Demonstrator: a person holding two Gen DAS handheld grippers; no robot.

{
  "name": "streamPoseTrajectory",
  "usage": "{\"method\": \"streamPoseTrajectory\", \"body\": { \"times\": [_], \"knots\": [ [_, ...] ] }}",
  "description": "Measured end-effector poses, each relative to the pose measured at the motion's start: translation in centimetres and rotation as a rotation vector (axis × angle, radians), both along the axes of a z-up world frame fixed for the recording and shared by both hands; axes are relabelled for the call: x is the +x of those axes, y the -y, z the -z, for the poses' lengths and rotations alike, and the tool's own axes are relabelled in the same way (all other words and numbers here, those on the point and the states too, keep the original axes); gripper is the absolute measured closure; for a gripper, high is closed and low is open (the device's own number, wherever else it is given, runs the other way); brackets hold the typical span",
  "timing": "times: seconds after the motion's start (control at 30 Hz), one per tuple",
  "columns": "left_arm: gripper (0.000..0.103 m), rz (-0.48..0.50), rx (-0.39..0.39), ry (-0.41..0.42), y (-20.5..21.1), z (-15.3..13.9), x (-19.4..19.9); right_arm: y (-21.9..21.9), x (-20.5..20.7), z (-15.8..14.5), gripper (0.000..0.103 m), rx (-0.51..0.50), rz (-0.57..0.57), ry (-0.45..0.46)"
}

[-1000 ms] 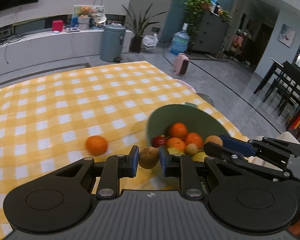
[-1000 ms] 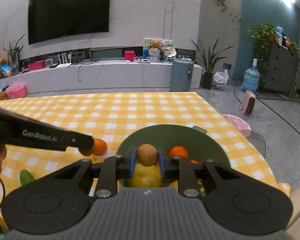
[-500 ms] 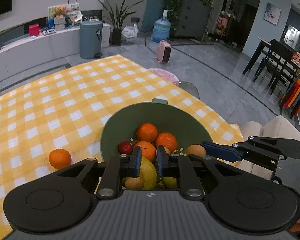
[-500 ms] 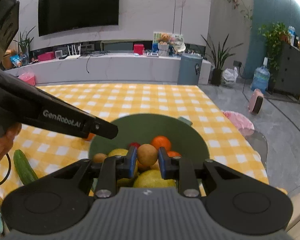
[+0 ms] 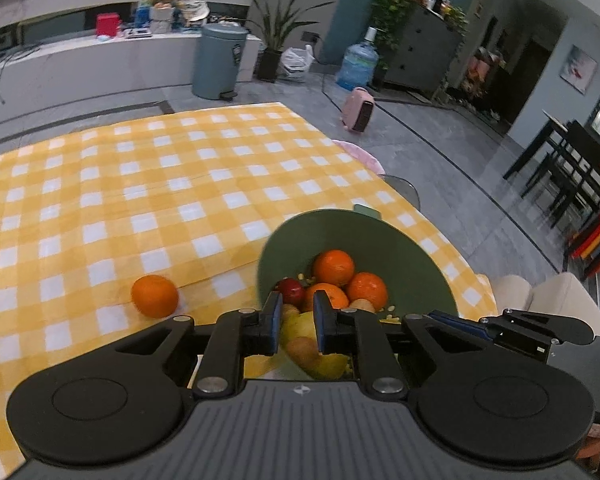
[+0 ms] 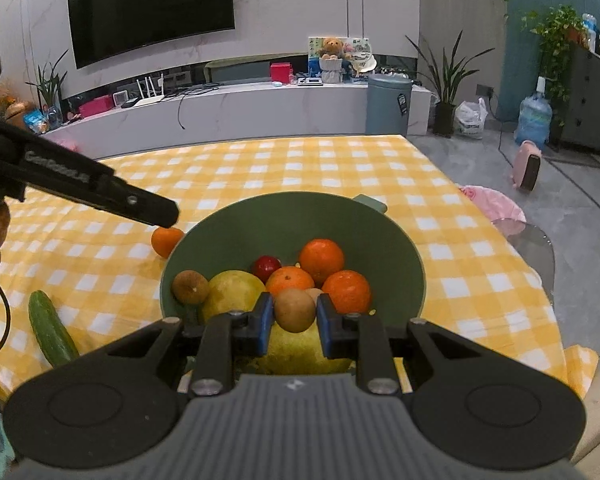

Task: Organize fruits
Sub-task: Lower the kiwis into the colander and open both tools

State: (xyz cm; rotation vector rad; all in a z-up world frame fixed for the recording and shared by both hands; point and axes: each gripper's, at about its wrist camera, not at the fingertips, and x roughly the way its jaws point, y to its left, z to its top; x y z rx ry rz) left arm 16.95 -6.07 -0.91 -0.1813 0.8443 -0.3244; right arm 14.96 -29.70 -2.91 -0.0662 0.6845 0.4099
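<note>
1. Right gripper (image 6: pixel 295 322) is clamping a brown kiwi (image 6: pixel 295 310) over green bowl (image 6: pixel 236 224).
2. Left gripper (image 5: pixel 296 322) is hovering narrow, empty, above bowl's fruit.
3. Loose orange (image 5: pixel 155 296) is sitting on checkered cloth (image 5: pixel 140 184) beside bowl.

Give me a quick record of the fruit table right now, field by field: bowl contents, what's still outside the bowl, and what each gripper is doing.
bowl: green bowl on the yellow checked tablecloth
in bowl: three oranges, a red fruit, yellow pears, a brown fruit
outside bowl: loose orange; cucumber
left gripper: open, empty, over the bowl's near edge
right gripper: shut on round brown fruit, above the bowl
</note>
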Motion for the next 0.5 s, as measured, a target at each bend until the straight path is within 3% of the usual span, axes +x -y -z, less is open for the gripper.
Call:
{"method": "streamPoseTrajectory", "body": {
  "times": [0.17, 0.27, 0.5],
  "knots": [
    [0.085, -0.021, 0.028, -0.013, -0.7, 0.4, -0.5, -0.9, 0.4, 0.1, 0.083, 0.005, -0.046, -0.011],
    [0.085, -0.019, 0.053, -0.016, -1.0, 0.7, -1.0, -1.2, 0.8, 0.0, 0.083, 0.06, -0.07, -0.051],
    [0.085, -0.007, 0.068, -0.044, -1.3, 1.6, -1.7, -1.6, 2.5, 0.8, 0.083, 0.099, -0.094, -0.212]
  ]
}}
